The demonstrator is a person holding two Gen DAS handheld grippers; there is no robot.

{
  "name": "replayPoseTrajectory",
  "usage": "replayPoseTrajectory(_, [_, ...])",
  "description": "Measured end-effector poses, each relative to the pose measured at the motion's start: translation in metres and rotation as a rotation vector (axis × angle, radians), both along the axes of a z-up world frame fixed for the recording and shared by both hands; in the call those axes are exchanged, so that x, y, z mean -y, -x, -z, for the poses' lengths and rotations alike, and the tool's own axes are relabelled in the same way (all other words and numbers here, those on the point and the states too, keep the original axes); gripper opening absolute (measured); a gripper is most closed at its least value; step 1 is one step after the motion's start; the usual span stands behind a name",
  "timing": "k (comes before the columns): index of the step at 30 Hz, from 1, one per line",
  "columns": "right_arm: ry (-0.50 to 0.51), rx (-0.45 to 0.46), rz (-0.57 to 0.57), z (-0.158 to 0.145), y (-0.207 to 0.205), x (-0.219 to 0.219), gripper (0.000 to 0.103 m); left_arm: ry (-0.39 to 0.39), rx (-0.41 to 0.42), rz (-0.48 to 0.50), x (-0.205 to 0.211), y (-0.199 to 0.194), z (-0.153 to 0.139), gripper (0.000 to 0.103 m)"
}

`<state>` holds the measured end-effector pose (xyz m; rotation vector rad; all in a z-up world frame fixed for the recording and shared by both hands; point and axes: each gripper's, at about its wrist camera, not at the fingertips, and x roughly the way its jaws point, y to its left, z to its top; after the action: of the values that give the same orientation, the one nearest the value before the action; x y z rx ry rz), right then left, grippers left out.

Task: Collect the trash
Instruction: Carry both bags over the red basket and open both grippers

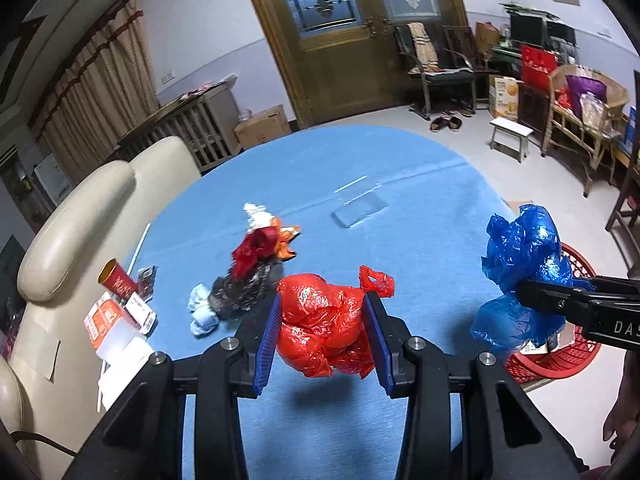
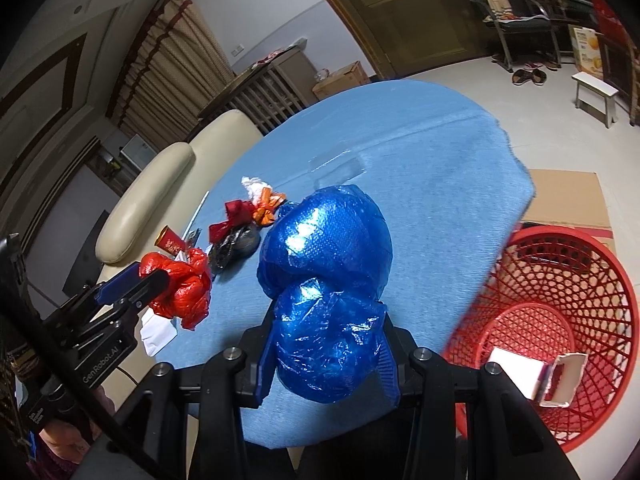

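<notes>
Now carrying two bagged loads off the table (image 1: 400, 168) toward the red basket (image 2: 560, 280).
Left gripper (image 1: 324, 320) is clamping the red bag (image 1: 320, 320), right gripper (image 2: 328, 344) the blue bag (image 2: 324, 264), both over the near edge; next, releasing over the basket.

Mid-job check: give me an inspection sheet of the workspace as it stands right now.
Surface: round table with blue cloth, far half bare.
Job's things: red plastic bag and blue plastic bag, both crumpled, both held above the table; red basket on the floor beside the table, a torn white carton inside.
Clutter: pile of wrappers, red paper cup on its side, small boxes at the table's edge.
Grippers: left gripper shut on the red bag; right gripper shut on the blue bag.
Cables: dark cord over the cream sofa.
Surroundings: wooden double doors, chairs, white stool.
</notes>
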<state>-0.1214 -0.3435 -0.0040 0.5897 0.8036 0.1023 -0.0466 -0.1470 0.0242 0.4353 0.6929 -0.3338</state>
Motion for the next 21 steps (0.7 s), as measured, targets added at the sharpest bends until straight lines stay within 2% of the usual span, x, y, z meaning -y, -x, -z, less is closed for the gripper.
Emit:
replayPoseTrajectory(4, [-0.003,-0.005,0.043,0.003,0.013,0.018,0.045,0.002,-0.034,0.067,0.023,0.005,0.003,0.043])
replayPoseTrajectory(9, [0.008,-0.031,0.118,0.01,0.035,0.046,0.046,0.024,-0.127,0.195,0.059,0.011,0.013,0.043])
replayPoseTrajectory(15, [0.002,-0.11,0.236,0.031,0.064,0.085,0.047,0.04,-0.238,0.334,0.104,0.018,0.028,0.043])
replayPoseTrajectory(21, [-0.029,-0.178,0.319,0.05,0.085,0.118,0.05,0.081,-0.348,0.419,0.14,0.02,0.04,0.045])
